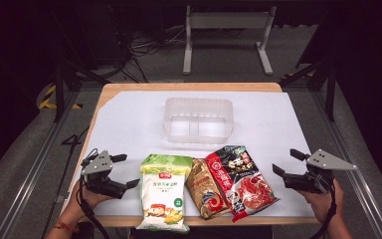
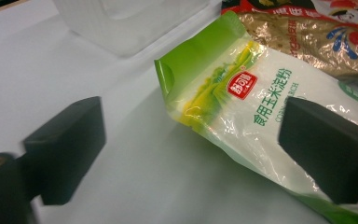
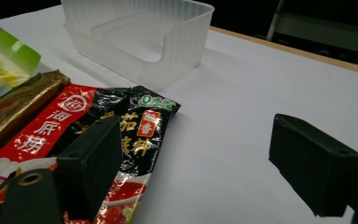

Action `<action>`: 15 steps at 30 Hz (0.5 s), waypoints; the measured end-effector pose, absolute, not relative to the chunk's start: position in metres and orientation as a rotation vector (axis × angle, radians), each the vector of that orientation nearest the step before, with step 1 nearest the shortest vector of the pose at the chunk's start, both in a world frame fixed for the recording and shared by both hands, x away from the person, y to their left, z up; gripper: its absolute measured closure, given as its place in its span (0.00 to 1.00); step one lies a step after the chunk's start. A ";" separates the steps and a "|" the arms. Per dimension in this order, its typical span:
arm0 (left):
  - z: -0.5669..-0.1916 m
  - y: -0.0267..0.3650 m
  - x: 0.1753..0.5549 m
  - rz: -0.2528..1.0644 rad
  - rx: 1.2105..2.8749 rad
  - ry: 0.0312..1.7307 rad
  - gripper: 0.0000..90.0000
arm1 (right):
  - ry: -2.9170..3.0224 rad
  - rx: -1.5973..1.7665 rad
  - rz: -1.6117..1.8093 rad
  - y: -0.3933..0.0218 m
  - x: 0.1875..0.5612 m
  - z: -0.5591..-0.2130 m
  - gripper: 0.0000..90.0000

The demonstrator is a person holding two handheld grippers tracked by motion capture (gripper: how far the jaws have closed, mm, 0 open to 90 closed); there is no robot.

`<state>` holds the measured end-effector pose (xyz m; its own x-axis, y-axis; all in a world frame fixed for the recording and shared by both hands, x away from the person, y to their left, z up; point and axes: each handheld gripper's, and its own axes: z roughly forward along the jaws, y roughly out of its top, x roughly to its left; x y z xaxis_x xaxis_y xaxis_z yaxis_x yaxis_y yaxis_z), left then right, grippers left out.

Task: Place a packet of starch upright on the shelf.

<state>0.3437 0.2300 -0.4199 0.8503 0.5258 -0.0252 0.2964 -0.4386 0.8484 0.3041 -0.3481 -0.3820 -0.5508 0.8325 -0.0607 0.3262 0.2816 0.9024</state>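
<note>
Packets lie in a row along the near edge of the white-covered table [image 1: 129, 119], three of them between the two grippers, and the work in hand looks like the first pick toward the clear ribbed plastic bin with inner dividers [image 1: 199, 119] that stands beyond them.

For a clean pick, I would go for a packet by its flat sealed end rather than its full belly, since the glossy film will likely slide and bulge under the pads. Bringing one pad low against the table, under an edge, should help.

The left gripper [image 1: 121, 171] has its jaws wide apart and holds nothing. The green-and-white glossy pouch of corn starch [image 2: 242, 107] lies just to its right, in the left gripper view reaching behind the right pad, apart from both pads as far as I can tell.

The right gripper [image 1: 286, 162] is likewise spread and empty, resting near the table edge. The red-and-black foil packet of hotpot base [image 3: 121, 126] lies to its left, near its left pad, overlapping the gold-brown foil packet [image 1: 206, 191] beyond it. The bin sits ahead of both grippers, well apart from them.
</note>
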 end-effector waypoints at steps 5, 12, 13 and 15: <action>-0.428 0.229 0.346 0.180 2.054 0.618 0.07 | 2.036 1.013 1.181 -0.341 0.302 -0.388 0.19; -0.442 0.215 0.350 -0.007 2.074 0.626 0.06 | 2.087 0.986 1.129 -0.330 0.307 -0.398 0.19; -0.445 0.214 0.352 -0.010 2.077 0.630 0.06 | 2.098 0.977 1.120 -0.328 0.307 -0.399 0.19; -0.449 0.211 0.354 -0.035 2.091 0.649 0.06 | 2.114 0.948 1.099 -0.324 0.306 -0.400 0.19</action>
<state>0.3535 0.2114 -0.4493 0.8607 0.4345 -0.2653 0.4603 -0.4413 0.7703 0.3063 -0.3243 -0.4003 -0.5864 0.7943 -0.1589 0.3262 0.4111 0.8512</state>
